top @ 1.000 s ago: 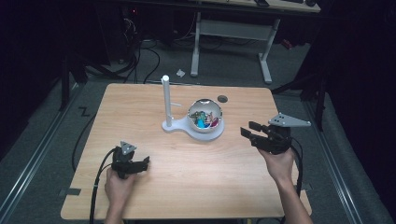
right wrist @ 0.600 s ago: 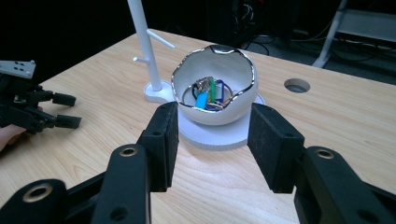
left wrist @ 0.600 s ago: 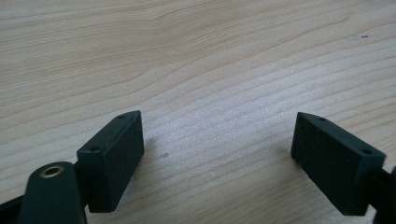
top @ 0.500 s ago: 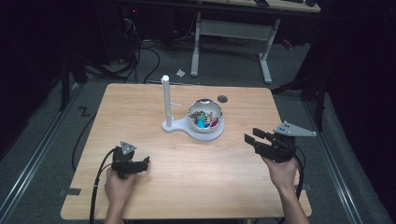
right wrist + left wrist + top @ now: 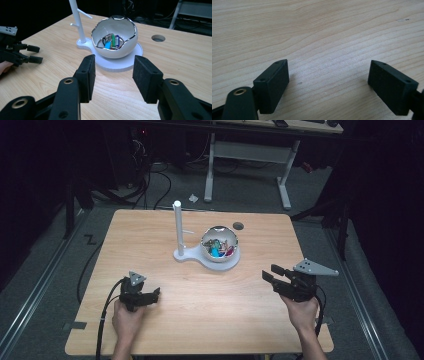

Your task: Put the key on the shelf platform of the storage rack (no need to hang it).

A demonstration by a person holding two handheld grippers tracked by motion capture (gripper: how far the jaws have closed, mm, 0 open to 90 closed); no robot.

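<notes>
A white egg-shaped bowl [image 5: 220, 254] with a silver rim sits on a white base [image 5: 186, 255] near the table's middle, and a thin white post [image 5: 177, 222] with short pegs rises from the base. Several small coloured items [image 5: 111, 41] lie inside the bowl [image 5: 125, 48]. My right gripper [image 5: 268, 274] hovers at the table's right side, pointing at the bowl; its jaws stand open and bare [image 5: 113, 72]. Low over bare wood at the front left, my left gripper [image 5: 156, 293] is open with nothing between its jaws [image 5: 329, 75]. It also appears far left in the right gripper view [image 5: 33, 53].
The wooden table [image 5: 150, 235] has a round cable hole [image 5: 238, 225] behind the bowl. A white-legged desk [image 5: 247, 155] and cables on the floor lie beyond the far edge. Dark surroundings border both sides.
My right gripper has sunk and drifted toward the near right of the table, jaws still open. The left gripper has stayed put.
</notes>
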